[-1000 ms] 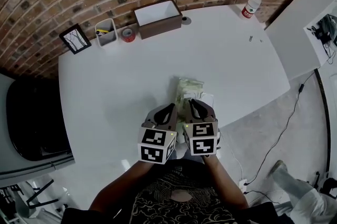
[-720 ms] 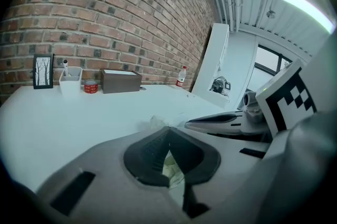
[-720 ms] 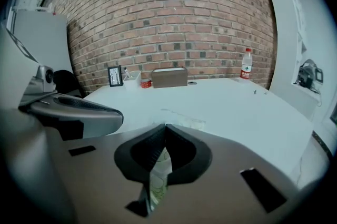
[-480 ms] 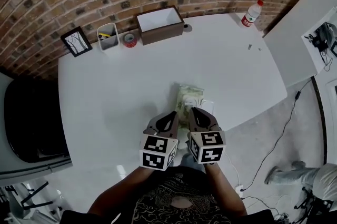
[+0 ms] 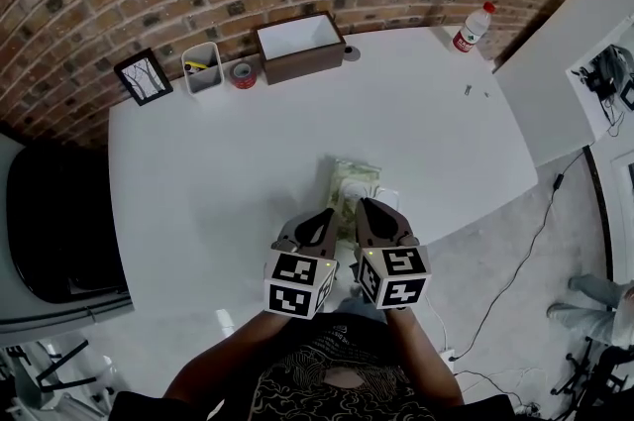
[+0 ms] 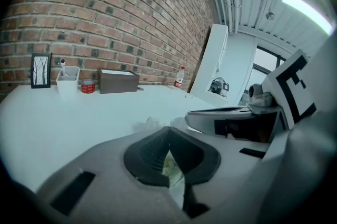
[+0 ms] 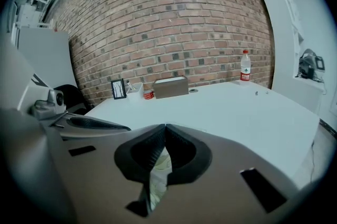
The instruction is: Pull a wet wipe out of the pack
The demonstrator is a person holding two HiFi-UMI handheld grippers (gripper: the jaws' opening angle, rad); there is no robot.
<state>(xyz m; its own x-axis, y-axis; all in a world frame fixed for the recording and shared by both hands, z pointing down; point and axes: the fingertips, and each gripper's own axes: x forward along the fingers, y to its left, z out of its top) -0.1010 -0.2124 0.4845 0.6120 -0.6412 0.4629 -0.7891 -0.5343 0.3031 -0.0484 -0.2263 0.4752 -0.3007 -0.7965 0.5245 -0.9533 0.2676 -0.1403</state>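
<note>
A pale green wet wipe pack [image 5: 355, 177] lies flat near the table's front edge, with a white sheet [image 5: 389, 199] at its right side. Both grippers hover side by side over the pack's near end. The left gripper [image 5: 324, 214] has its jaws closed tip to tip [image 6: 168, 129], and a sliver of the pack [image 6: 171, 167] shows below them. The right gripper [image 5: 363, 205] is likewise shut [image 7: 165, 126], with the pack [image 7: 158, 171] seen through the slot under its tips. I see nothing pinched in either one.
Along the brick wall stand a brown box [image 5: 299, 41], a red tape roll [image 5: 243, 71], a white pen holder [image 5: 203, 62] and a picture frame [image 5: 142, 74]. A water bottle [image 5: 473, 24] stands far right. The white table [image 5: 198, 171] ends just behind the grippers.
Both grippers have drawn slightly back toward me while staying side by side and shut over the pack's near end. A person on the floor at right has walked further right.
</note>
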